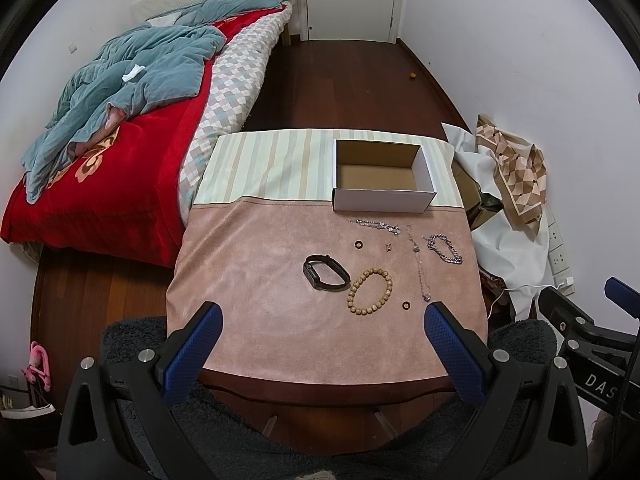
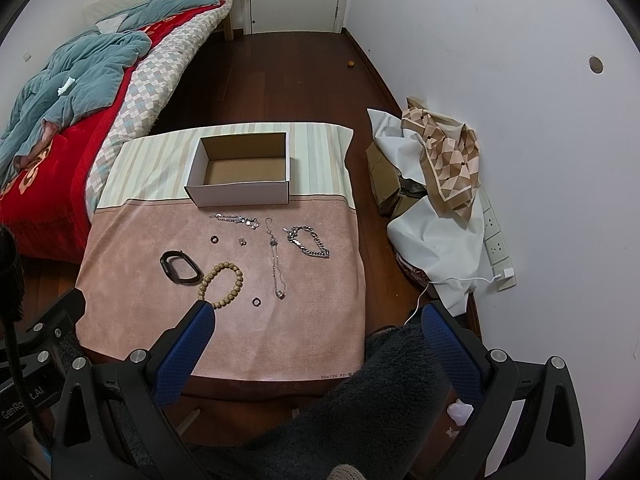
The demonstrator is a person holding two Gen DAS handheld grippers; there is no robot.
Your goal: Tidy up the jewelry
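The jewelry lies spread on the pink part of a cloth-covered table (image 1: 248, 280), all of it outside the box (image 1: 382, 200). Nearest the camera is a bead bracelet (image 1: 370, 291), touching or just beside a black band (image 1: 326, 273) on its left. A small dark ring (image 1: 406, 305) sits just right of the beads, and another ring (image 1: 359, 244) lies farther back. A thin chain (image 1: 419, 264) runs front to back, with a heavy chain bracelet (image 1: 444, 249) on its right. A sparkly strand (image 1: 376, 225) lies just in front of the box, and between it and the beads is a tiny piece (image 1: 387, 246), perhaps an earring; it is too small to tell.

The box is open and white, brown inside, and stands on the striped far part of the cloth.

The left gripper (image 1: 322, 320) hangs over the near table edge, jaws wide apart and holding nothing. The right gripper (image 2: 316, 320) is likewise spread wide and bare, its left finger (image 2: 188, 344) overlapping the beads in view.

A bed (image 1: 120, 184) stands left; a scarf (image 2: 448, 160) lies by the right wall.
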